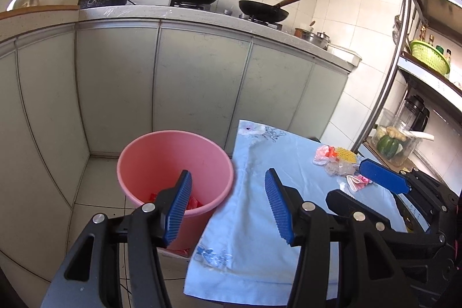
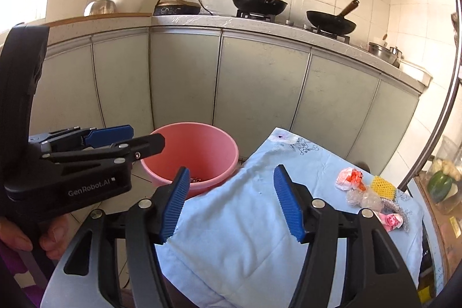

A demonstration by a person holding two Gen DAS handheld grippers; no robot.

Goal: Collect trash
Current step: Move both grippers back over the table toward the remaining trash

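Nearest the lens, the left hand-held gripper (image 1: 228, 207) has its blue ribbed pads spread wide with nothing between them, poised above the gap where the pink bucket (image 1: 173, 163) meets the cloth-covered surface (image 1: 260, 207). The right hand-held gripper (image 2: 231, 204) is likewise wide apart and empty, hovering over the bare near part of the light blue cloth (image 2: 245, 221); neither touches anything.

The bucket stands on the floor just beside the surface's left edge, probably so trash can be dropped in with a short sideways carry. A few red scraps (image 1: 193, 204) already lie at its bottom, so the collecting looks partly done.

The remaining trash sits bunched near the far right corner of the cloth: a white and orange crumpled wrapper (image 2: 348, 178), a yellow foam net (image 2: 382, 186) just beside it, a clear crinkled plastic piece (image 2: 361, 199), and a pink wrapper (image 2: 391, 220) closest to the edge. In the left view, one blue finger of the right tool reaches toward this cluster, suggesting the right side is better placed for the next pick. The crumpled pieces are light and may slip from a wide pinch.
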